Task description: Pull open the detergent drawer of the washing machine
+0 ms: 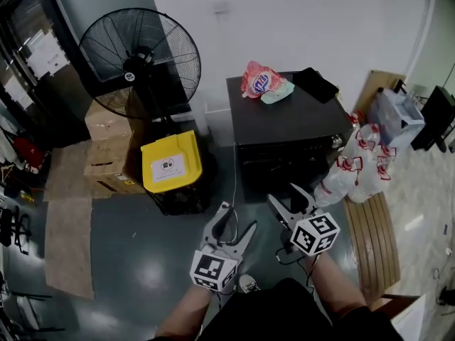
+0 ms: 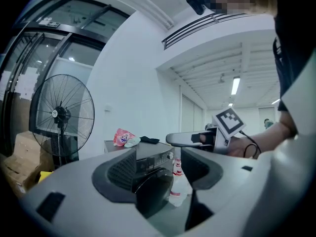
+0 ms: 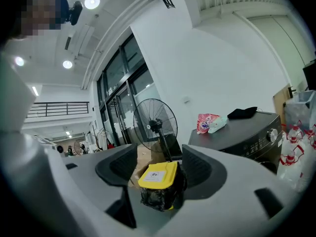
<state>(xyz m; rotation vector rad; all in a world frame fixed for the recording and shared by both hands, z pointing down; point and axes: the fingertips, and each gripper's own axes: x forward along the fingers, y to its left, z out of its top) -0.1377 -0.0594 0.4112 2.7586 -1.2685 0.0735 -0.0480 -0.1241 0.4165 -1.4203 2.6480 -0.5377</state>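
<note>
The black washing machine [image 1: 284, 119] stands against the white wall, its control panel [image 1: 291, 146] facing me; I cannot pick out the detergent drawer in the dark front. Both grippers are held level in front of it, short of the front and touching nothing. My left gripper [image 1: 237, 219] is open and empty; in the left gripper view the washing machine [image 2: 150, 169] shows far off between its jaws. My right gripper [image 1: 286, 195] is open and empty too, and is turned toward the yellow-lidded bin [image 3: 158, 179]. The washing machine [image 3: 247, 132] lies at the right of the right gripper view.
A pink bag [image 1: 259, 80] and a black cloth [image 1: 316, 84] lie on the machine's top. A standing fan [image 1: 138, 59], cardboard boxes [image 1: 106, 148] and the yellow-lidded bin [image 1: 169, 163] stand to its left. Packs of bottles [image 1: 355, 162] and a wooden pallet [image 1: 373, 240] are on its right.
</note>
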